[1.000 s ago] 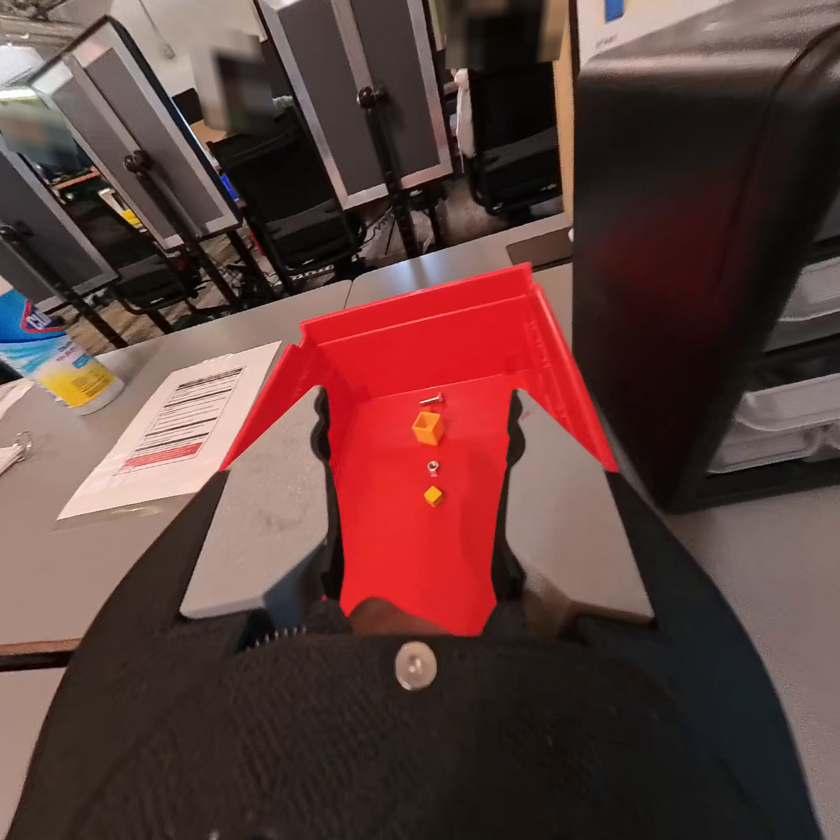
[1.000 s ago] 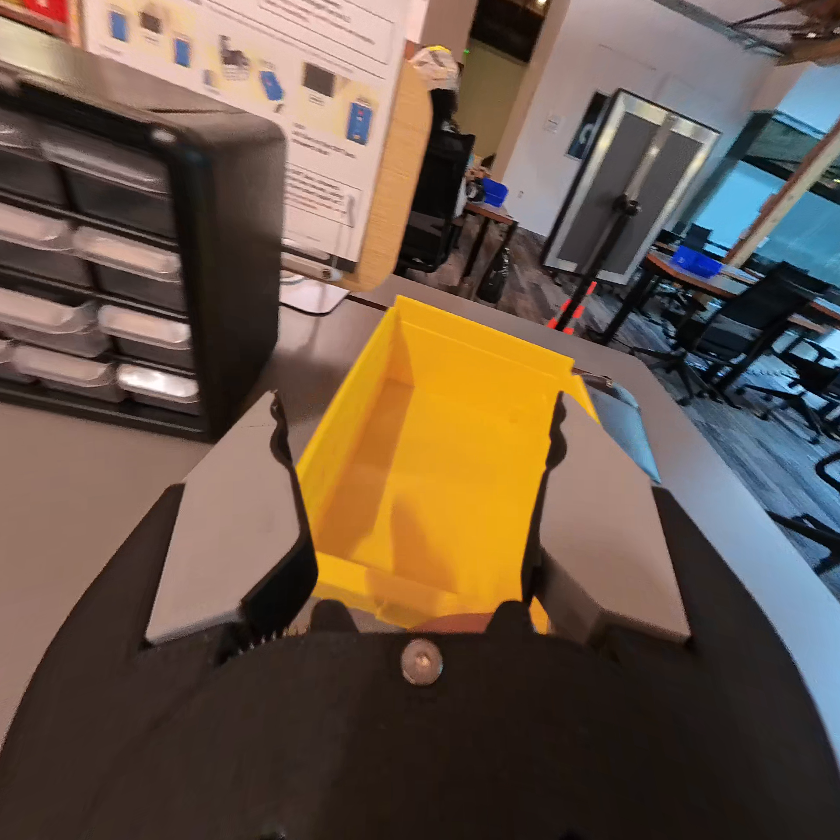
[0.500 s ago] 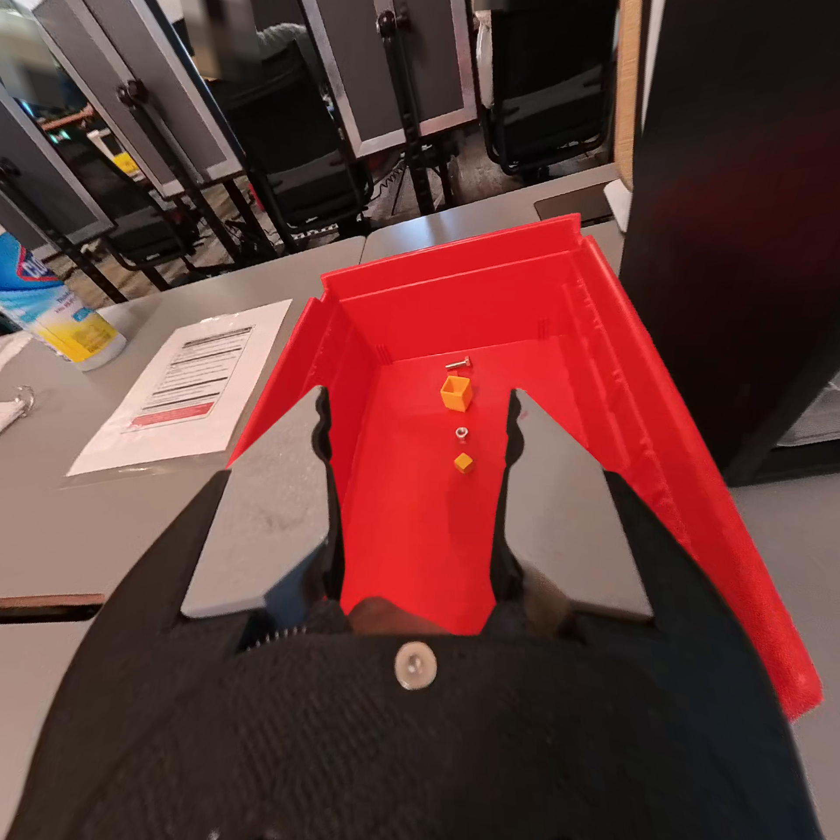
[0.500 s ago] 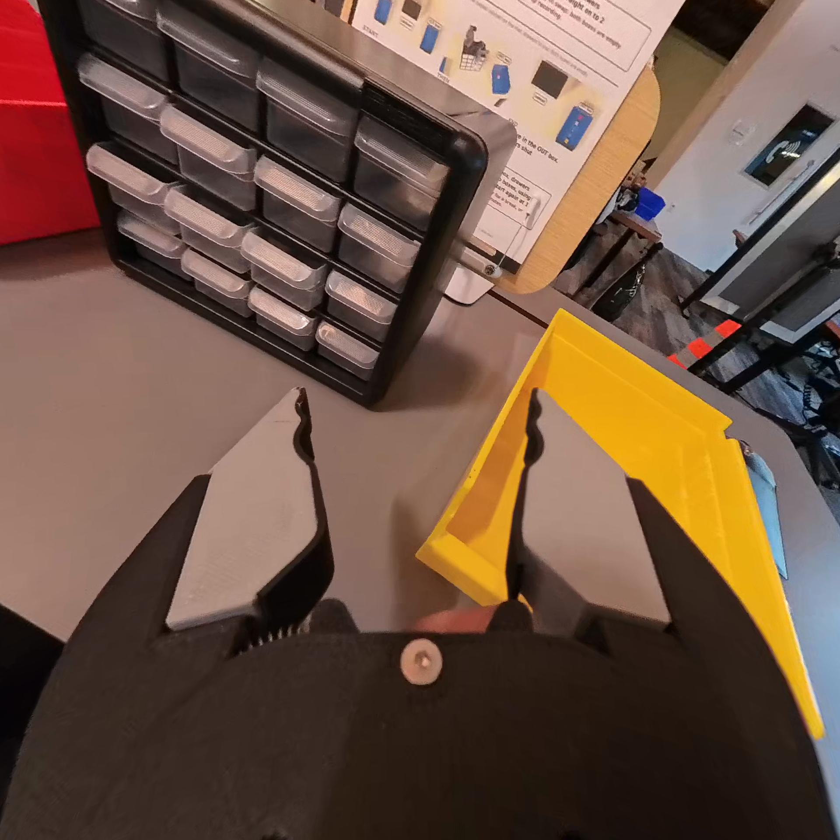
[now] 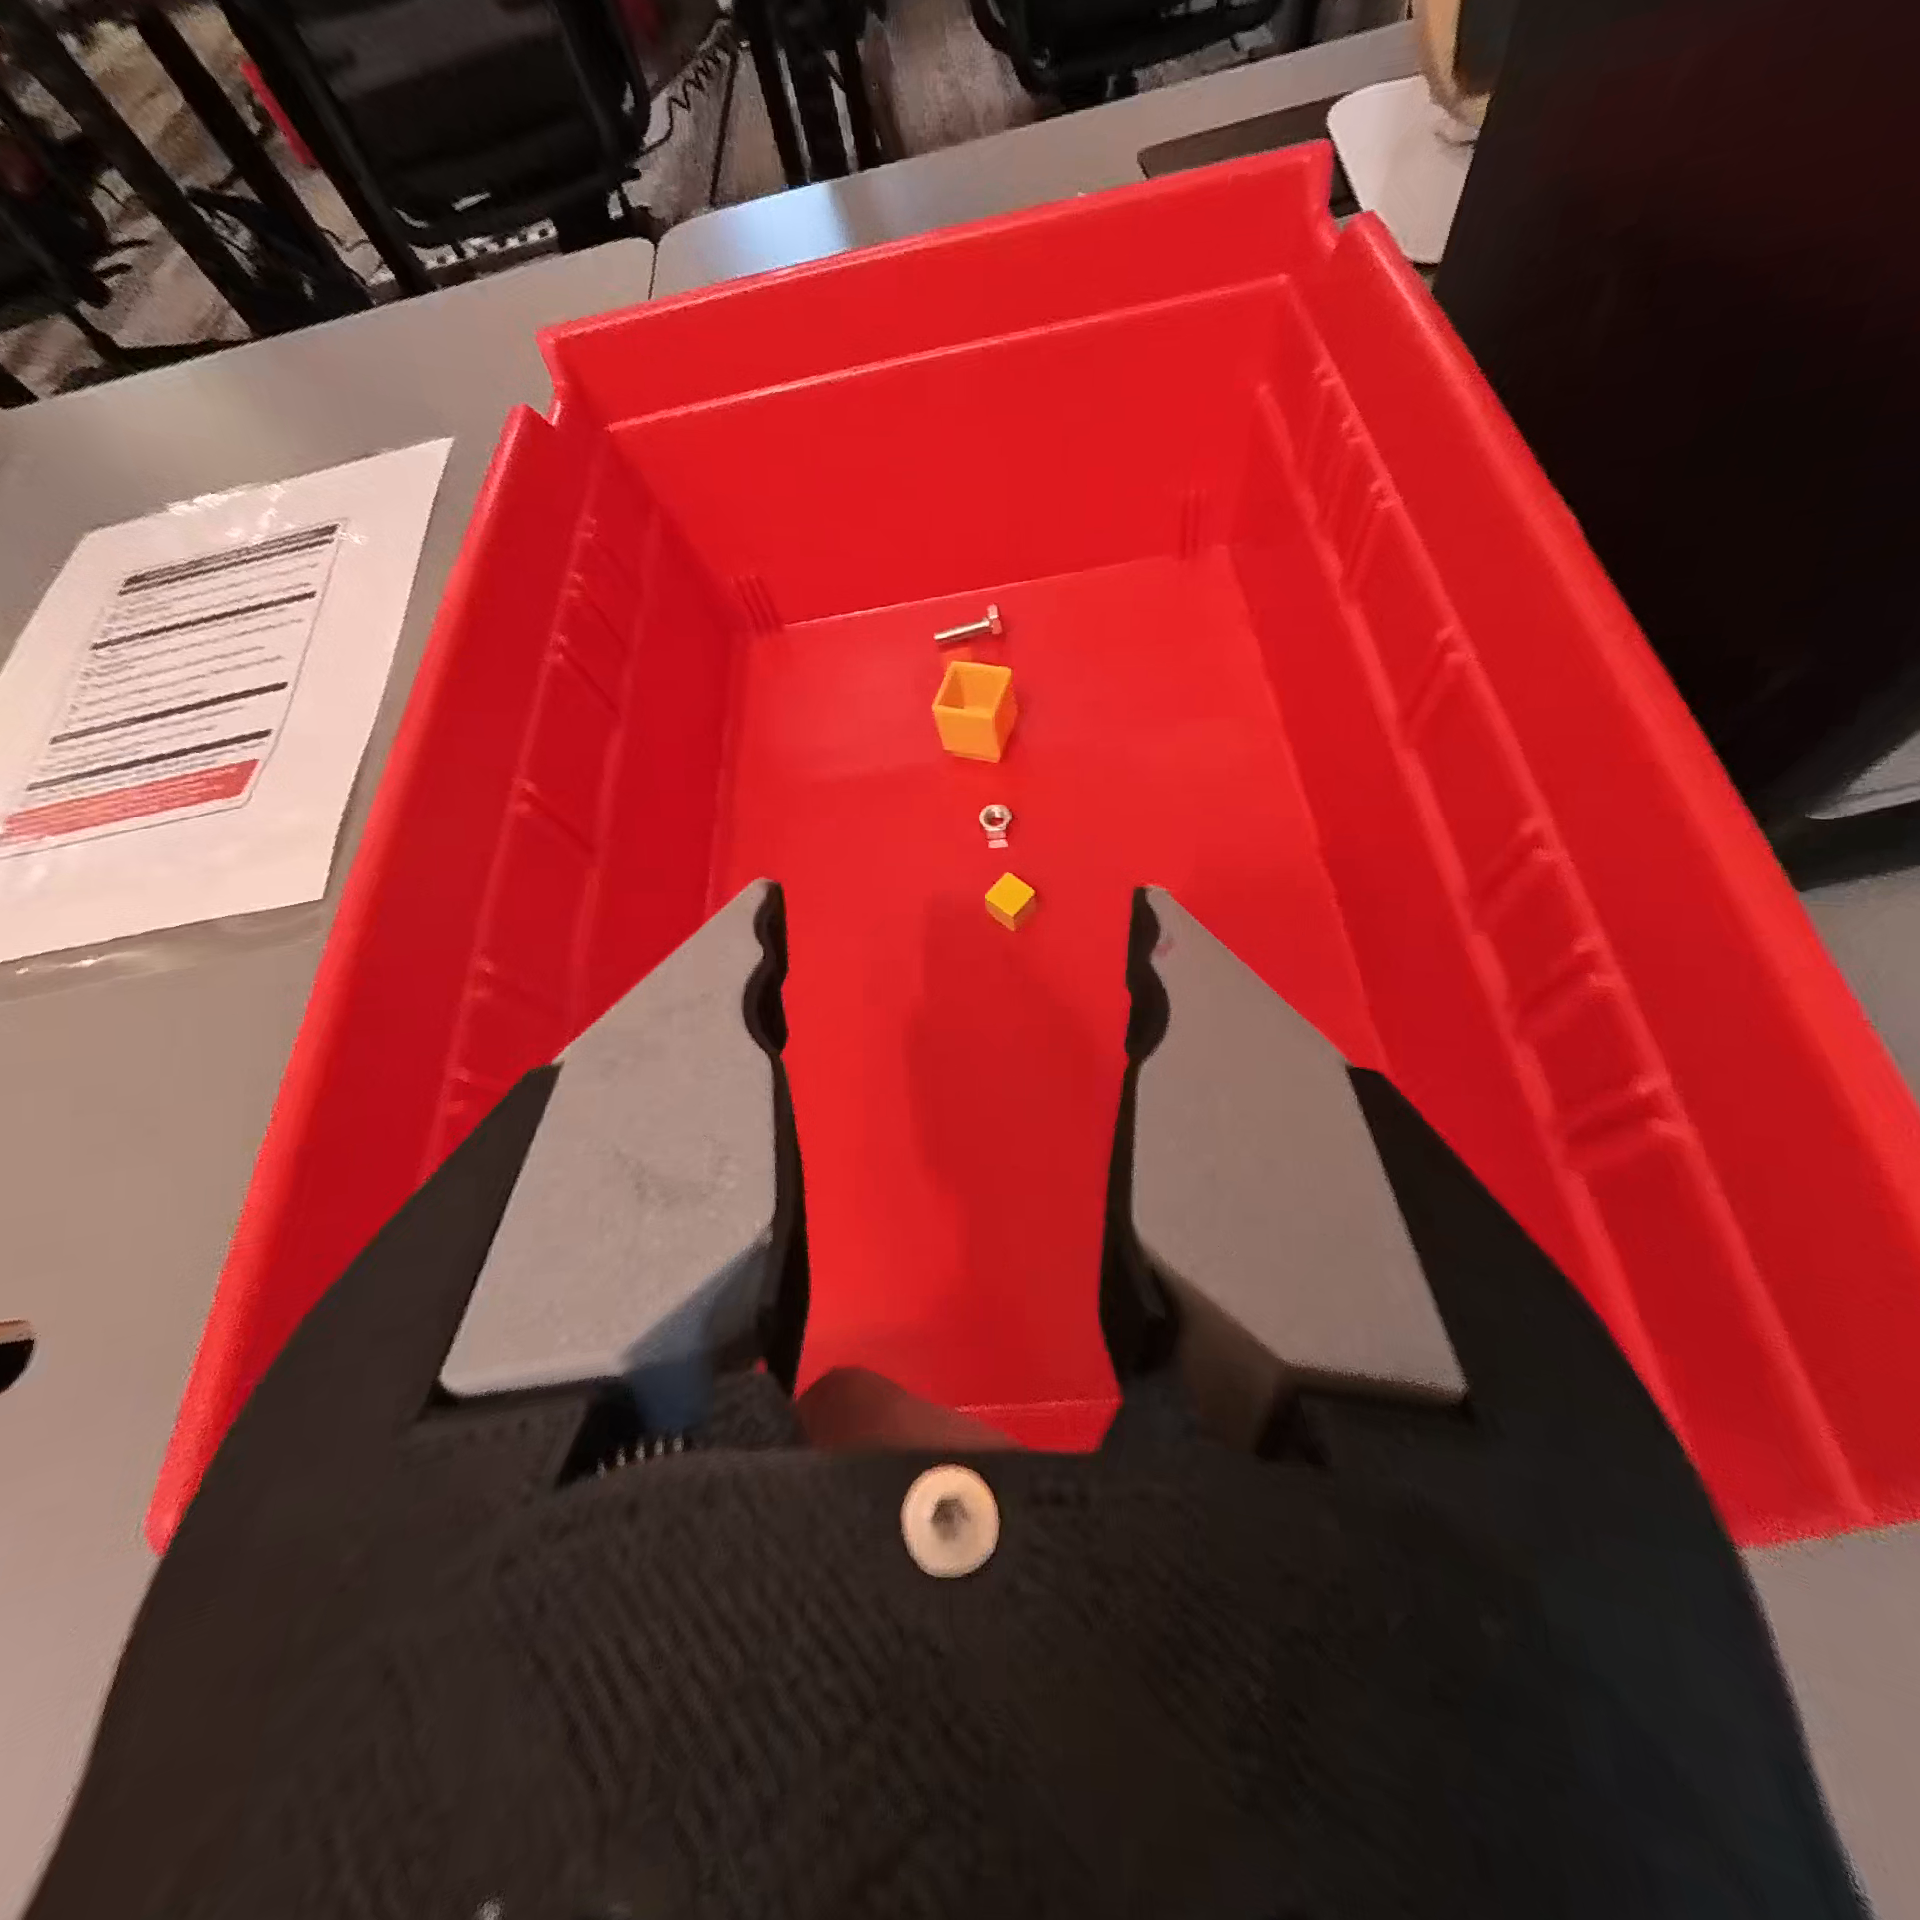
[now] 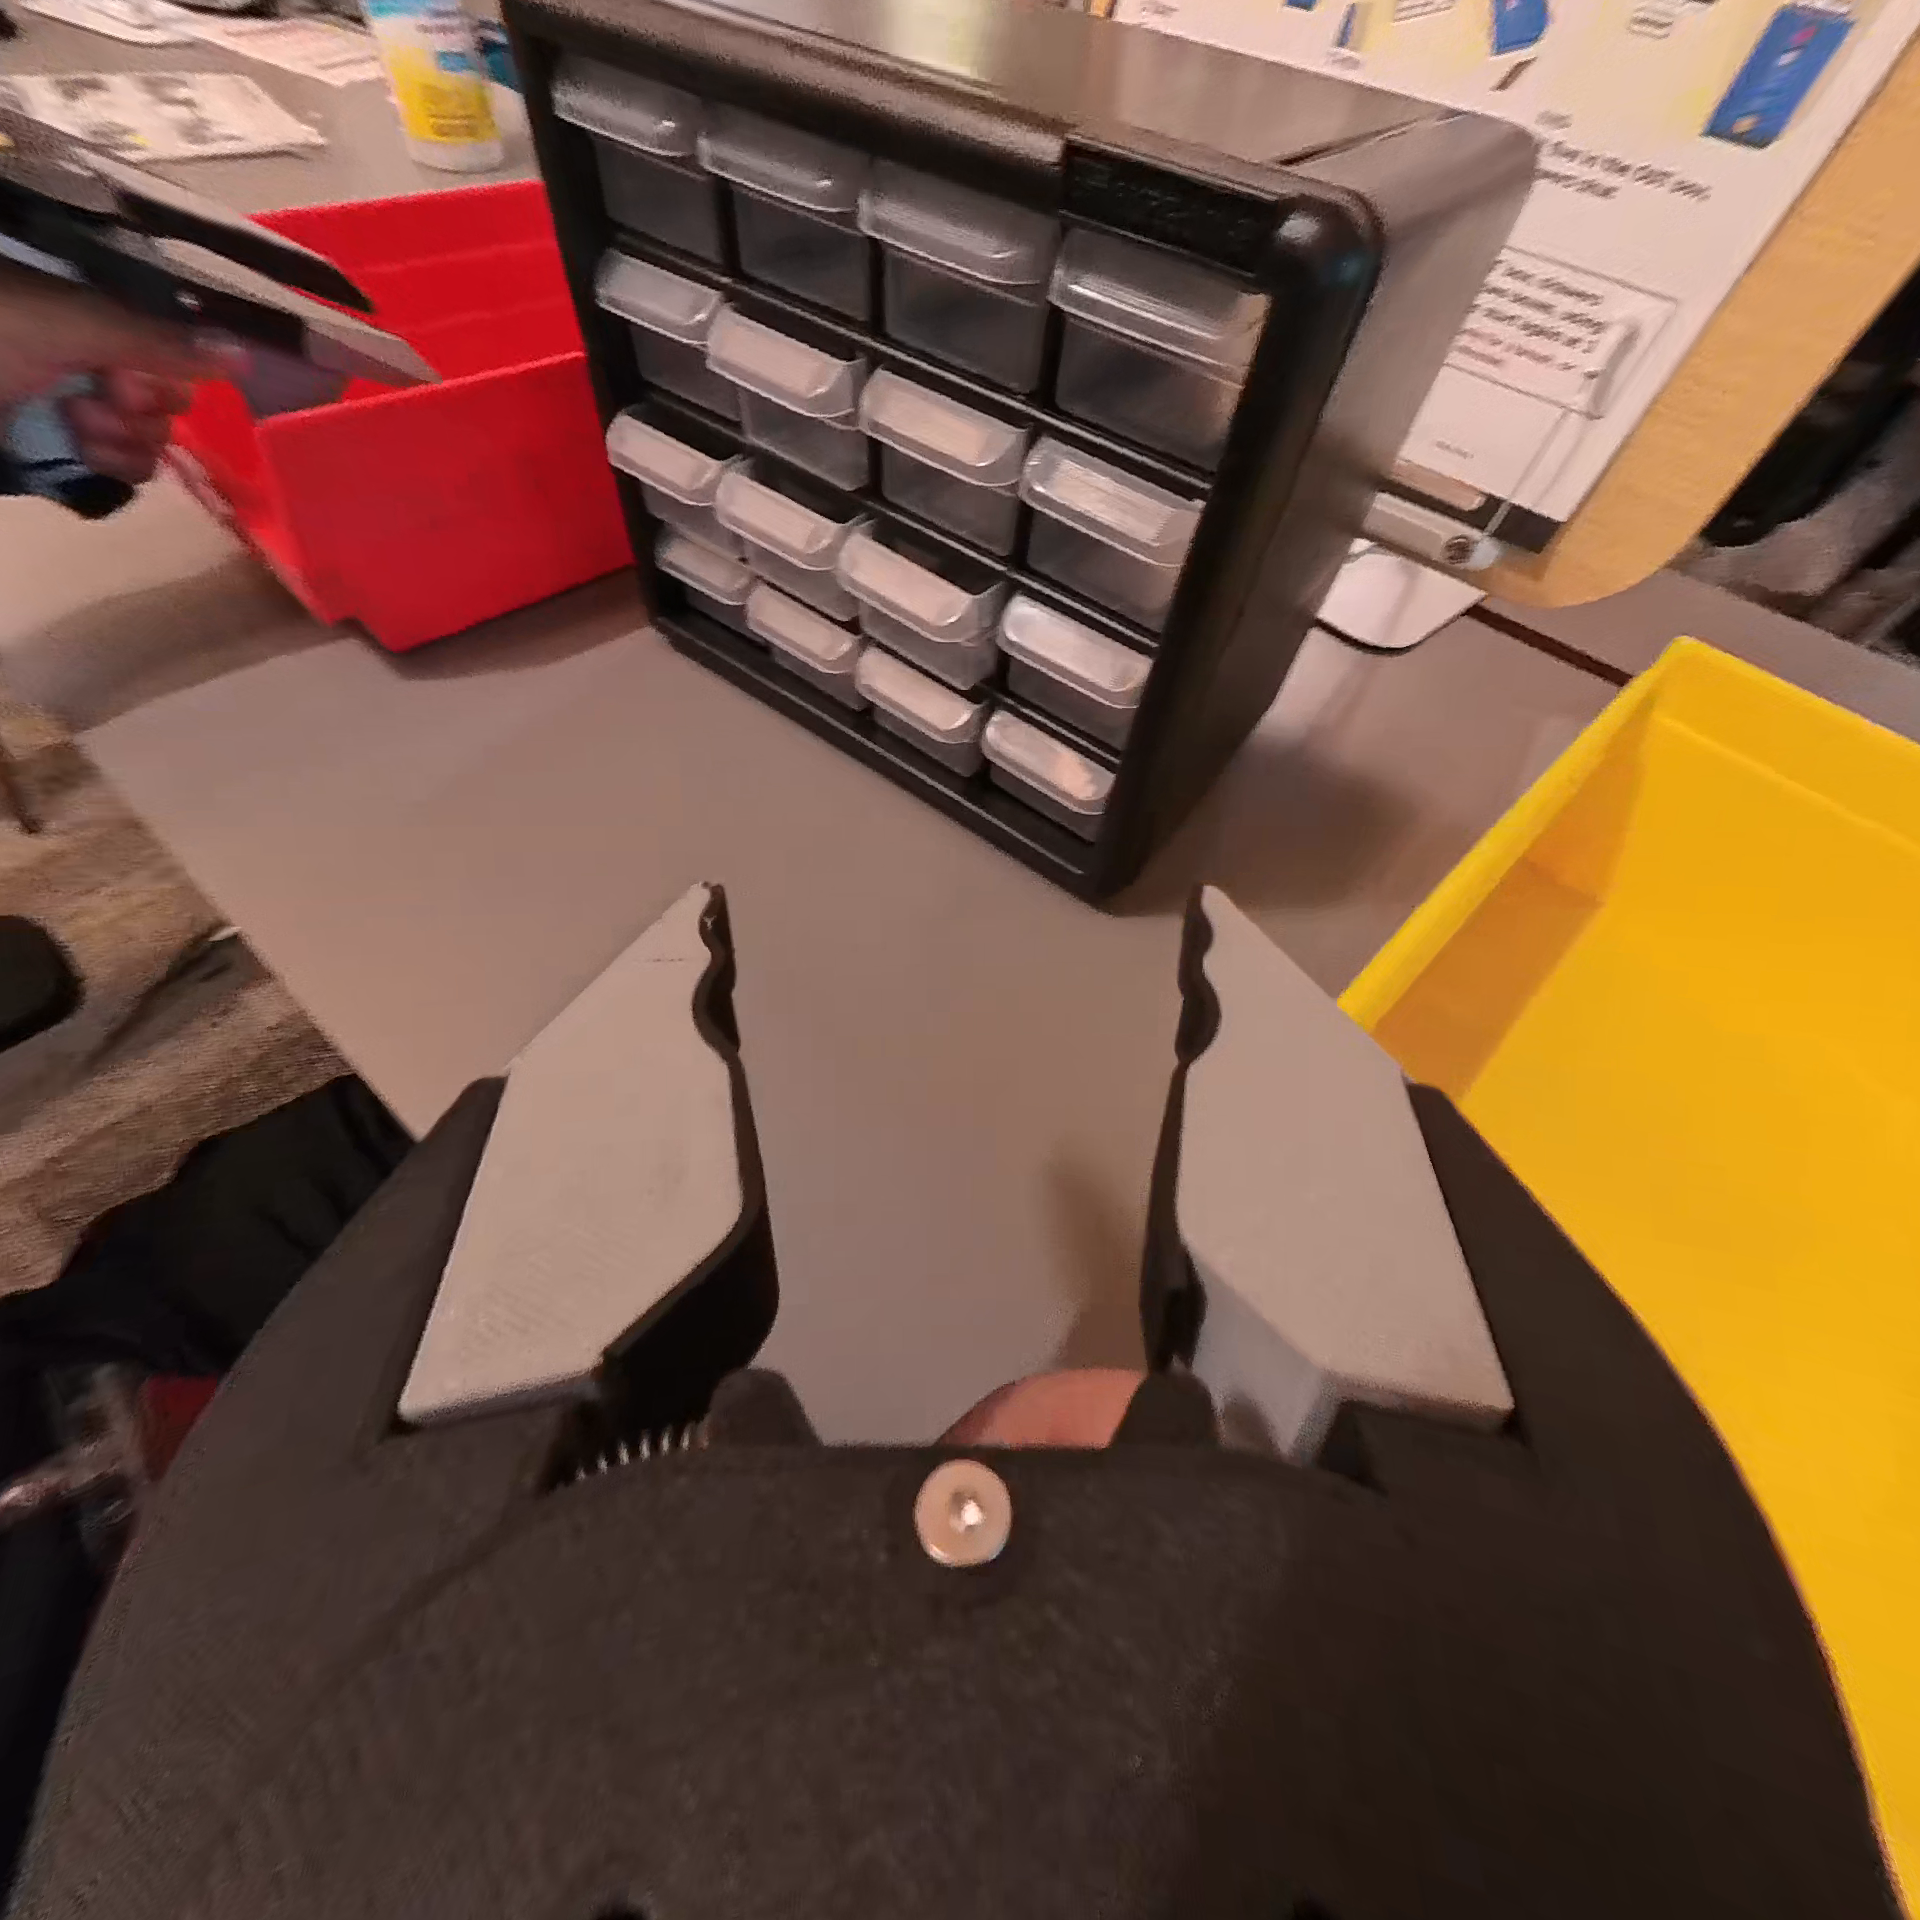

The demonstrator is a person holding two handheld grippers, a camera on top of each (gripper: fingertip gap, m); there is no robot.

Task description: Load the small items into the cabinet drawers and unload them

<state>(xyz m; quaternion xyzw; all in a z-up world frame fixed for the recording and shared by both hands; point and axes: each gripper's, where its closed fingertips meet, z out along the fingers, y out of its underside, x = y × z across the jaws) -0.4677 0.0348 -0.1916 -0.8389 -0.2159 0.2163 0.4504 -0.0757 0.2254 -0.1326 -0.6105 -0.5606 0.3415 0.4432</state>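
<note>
Jaws spread and empty on both the left gripper (image 5: 954, 896) and the right gripper (image 6: 954, 902)
The left gripper is held over the red bin (image 5: 1039, 509), where a bolt (image 5: 968, 627), orange cup (image 5: 974, 712), nut (image 5: 995, 819) and orange cube (image 5: 1009, 898) are lined up; the right is held above the table (image 6: 540, 790), facing the drawer cabinet (image 6: 935, 436), with the yellow bin (image 6: 1704, 1018) at its right

Glossy red plastic bin (image 5: 1455, 727); shiny metal bolt (image 5: 968, 627); matt grey tabletop (image 6: 520, 790); clear plastic drawers (image 6: 935, 447) in black cabinet (image 6: 1278, 436).
</note>
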